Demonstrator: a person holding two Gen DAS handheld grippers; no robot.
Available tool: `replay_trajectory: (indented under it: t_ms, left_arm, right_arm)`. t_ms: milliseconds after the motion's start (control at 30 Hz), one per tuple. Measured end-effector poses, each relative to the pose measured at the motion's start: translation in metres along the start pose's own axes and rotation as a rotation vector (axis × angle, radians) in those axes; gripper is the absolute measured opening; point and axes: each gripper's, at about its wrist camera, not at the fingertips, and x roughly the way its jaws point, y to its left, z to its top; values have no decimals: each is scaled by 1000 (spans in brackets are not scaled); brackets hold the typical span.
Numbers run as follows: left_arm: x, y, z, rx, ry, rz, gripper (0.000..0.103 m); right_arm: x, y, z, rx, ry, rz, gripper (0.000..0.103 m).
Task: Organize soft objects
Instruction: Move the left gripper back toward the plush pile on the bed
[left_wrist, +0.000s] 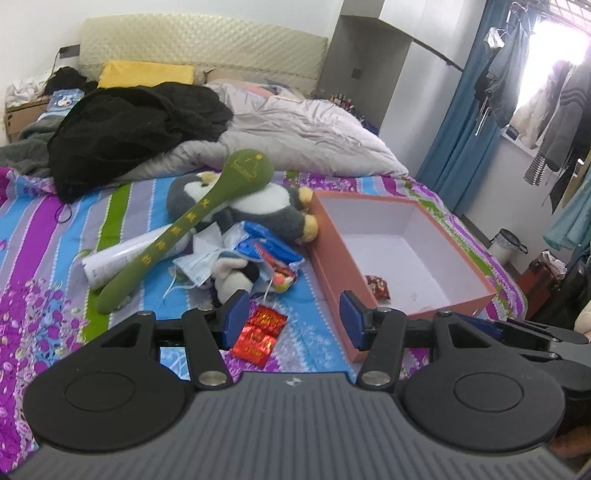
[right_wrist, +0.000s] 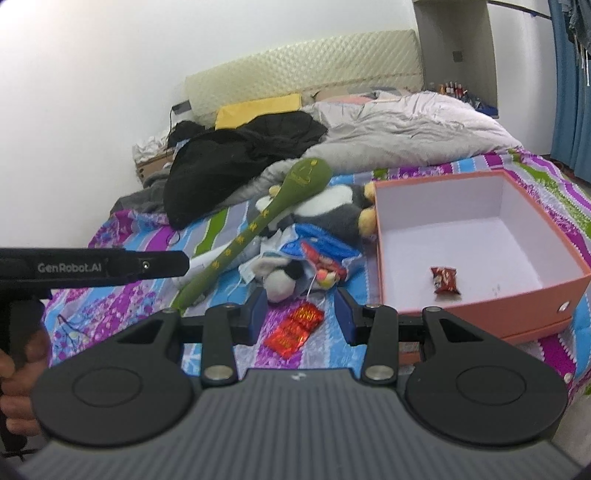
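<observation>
A bed is covered with a thin printed sheet (left_wrist: 44, 236) in purple, blue and green stripes with small floral motifs. On it a loose heap of soft items is seen: a grey-and-white plush penguin (left_wrist: 258, 206) with fuzzy pile and yellow feet, a long green padded spoon-shaped toy (left_wrist: 207, 206) with yellow embroidered characters laid diagonally across it, crumpled pleated face masks (left_wrist: 207, 258), a small black-and-white plush (left_wrist: 236, 277), glossy blue packets (left_wrist: 269, 247) and a smooth white tube (left_wrist: 118, 258). A shiny red foil packet (left_wrist: 258, 332) lies flat on the sheet, nearest the cameras.

To the right of the heap an open rigid box (left_wrist: 332, 266), salmon outside and matte white inside, is set; a single crinkled red wrapped sweet (left_wrist: 378, 287) rests on its floor.

The left gripper (left_wrist: 293, 321) is held above the foil packet with its blue pads parted moderately and nothing gripped. The right gripper (right_wrist: 299, 317) is likewise held over the same packet, jaws parted somewhat narrower and empty.

Behind, a rumpled pale grey duvet (left_wrist: 295, 125), a black garment (left_wrist: 140, 125), a yellow pillow (left_wrist: 147, 74) and a quilted cream headboard (left_wrist: 203, 40) are seen
</observation>
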Motion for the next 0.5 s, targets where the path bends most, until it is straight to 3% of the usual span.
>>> replay_trajectory:
  t_ms: [500]
  left_arm:
    - [10, 23, -46, -45, 81, 36, 60]
  right_arm:
    - [14, 21, -42, -9, 106, 12, 44]
